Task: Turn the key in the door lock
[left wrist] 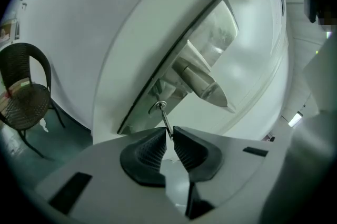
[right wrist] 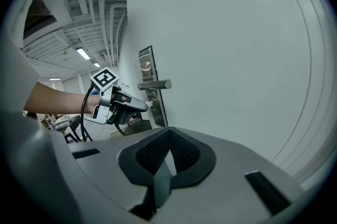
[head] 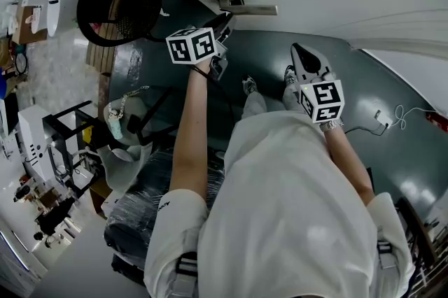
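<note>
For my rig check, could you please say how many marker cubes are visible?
2: the left cube rides the left claw, shut on the key; the right cube rides the right claw, empty.

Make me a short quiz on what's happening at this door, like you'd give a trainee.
1. True or false: the left gripper has its jaws closed on the key.
2. What is between the jaws of the right gripper? A. a key B. a cloth C. nothing
3. Fill in: seen in the right gripper view, the left gripper works ___ the door handle.
Key: 1 true; 2 C; 3 below.
</note>
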{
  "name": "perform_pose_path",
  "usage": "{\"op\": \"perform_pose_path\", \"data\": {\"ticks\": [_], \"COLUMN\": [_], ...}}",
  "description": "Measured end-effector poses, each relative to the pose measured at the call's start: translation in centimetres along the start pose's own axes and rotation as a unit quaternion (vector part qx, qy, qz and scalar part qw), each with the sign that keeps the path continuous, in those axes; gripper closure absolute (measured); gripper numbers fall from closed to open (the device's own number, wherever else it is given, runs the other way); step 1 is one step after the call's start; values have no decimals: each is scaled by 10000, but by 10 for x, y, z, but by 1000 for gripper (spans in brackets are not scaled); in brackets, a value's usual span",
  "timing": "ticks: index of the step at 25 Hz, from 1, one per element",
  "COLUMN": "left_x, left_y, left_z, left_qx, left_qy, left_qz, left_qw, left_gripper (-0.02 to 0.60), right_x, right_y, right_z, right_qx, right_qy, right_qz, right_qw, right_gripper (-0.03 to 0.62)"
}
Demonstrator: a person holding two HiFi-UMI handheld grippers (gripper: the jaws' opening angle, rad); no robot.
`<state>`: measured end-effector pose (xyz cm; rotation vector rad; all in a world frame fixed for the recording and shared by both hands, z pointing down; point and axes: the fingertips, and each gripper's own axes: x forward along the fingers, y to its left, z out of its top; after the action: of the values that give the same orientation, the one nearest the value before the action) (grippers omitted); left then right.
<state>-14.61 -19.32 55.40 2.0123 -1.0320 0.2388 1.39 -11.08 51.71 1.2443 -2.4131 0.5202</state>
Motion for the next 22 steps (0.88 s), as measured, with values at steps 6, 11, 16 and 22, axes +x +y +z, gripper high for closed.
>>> {"op": "perform_pose_path", "data": {"ticks": [6,11,16,22], "left_x": [5,10,13,18], "left_y": [4,3,3,0], "left_z": [1,1,4,11], "left_qx": [-106,-634,-630,-954], "left_qy": [837,1146,1348,1397], "left_qz": [528,-186,-297,-984], "left_qw": [9950,9912,9884,9807], "left_gripper": [541,540,528,528], "right_x": [12,21,23,21], "right_y": [13,26,30,24], "right_z": [6,14,18,16], "right_qx": [32,-10,-60,5], "right_qy": [-35,-130,-141,-117], "right_qz": [-218,-324,-486,-760], "right_qw": [9998,9994,9987,9970], "right_gripper": [602,602,602,602]}}
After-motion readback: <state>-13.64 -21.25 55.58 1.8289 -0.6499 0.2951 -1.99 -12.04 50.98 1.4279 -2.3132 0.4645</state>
